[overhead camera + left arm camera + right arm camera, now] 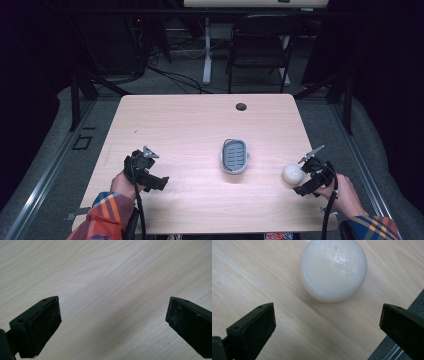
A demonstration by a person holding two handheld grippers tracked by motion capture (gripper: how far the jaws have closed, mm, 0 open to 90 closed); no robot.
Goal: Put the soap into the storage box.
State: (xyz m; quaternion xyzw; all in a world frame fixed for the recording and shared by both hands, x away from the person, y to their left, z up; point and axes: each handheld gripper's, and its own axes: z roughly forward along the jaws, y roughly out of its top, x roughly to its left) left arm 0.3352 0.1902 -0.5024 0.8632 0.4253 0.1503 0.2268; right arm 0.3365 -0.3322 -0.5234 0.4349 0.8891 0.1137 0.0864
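Trouble here would most likely come from the shape of the thing being reached for, though the scene reads calmly from left to right. At the left of the high view, the left gripper (150,172) hangs over bare table (175,120) with its jaws spread wide and nothing between them; its own view shows only wood grain under the two black pads. It is well apart from everything else and poses little risk as it stands.

Near the middle of the table sits a small grey soap dish (235,156), slotted inside and empty.

Further right, close to the table's right edge, lies a round white soap (293,174). The right gripper (309,176) is just beside it, jaws released and wide, and in the right gripper view the soap (333,270) lies ahead of the pads, not yet between them.

The soap looks smooth and glossy, so a closing pinch placed off its middle could squirt it sideways. With the edge so near on that side, it might roll off the table. A loose hold could also drop it short of the dish.
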